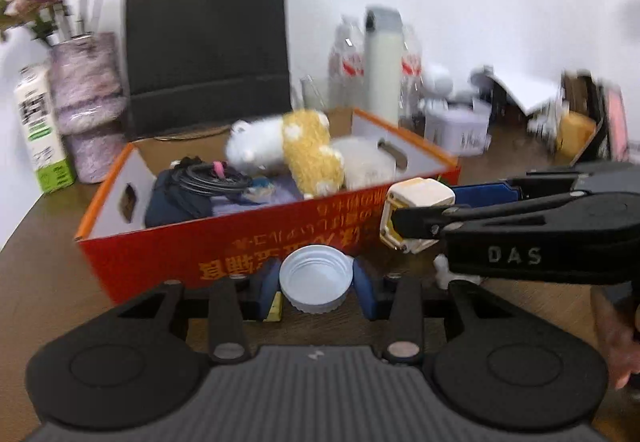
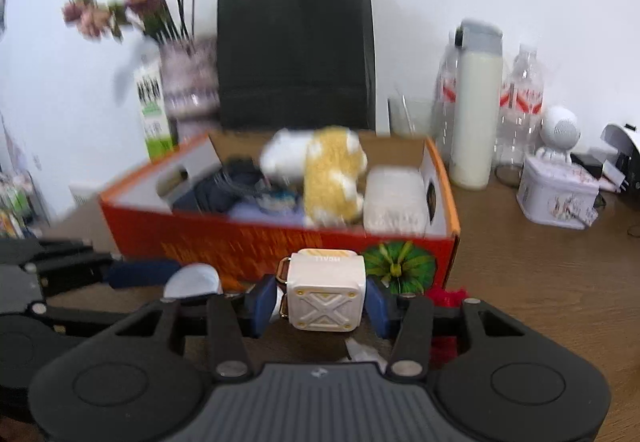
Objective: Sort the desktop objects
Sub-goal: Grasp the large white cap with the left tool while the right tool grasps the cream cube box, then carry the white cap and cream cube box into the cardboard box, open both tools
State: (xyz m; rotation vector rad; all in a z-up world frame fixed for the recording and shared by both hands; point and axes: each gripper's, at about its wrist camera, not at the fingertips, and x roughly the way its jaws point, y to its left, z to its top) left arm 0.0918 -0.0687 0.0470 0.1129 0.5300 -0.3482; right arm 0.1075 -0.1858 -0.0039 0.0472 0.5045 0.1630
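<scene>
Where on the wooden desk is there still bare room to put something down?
Bare wood lies right of the orange cardboard box, before the white printed tin. The box is crowded with plush toys; the back wall row, around the cream flask, is crowded.

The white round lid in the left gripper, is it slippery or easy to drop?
The white lid looks like thin, stiff plastic, so probably light. Its ribbed rim should resist slipping. Set down on edge, it may roll.

You have the box (image 2: 280, 242) at mid-table. In the box lie the plush toy (image 2: 332, 170), a cable coil (image 1: 208, 178) to its left and a pouch (image 2: 394, 198) to its right. Behind the box stands the paper bag (image 2: 296, 50). Left of the box stand the vase (image 2: 188, 82) and carton (image 2: 154, 114). Right of the box stand the flask (image 2: 476, 102), bottles (image 2: 520, 98) and tin (image 2: 556, 194).
</scene>
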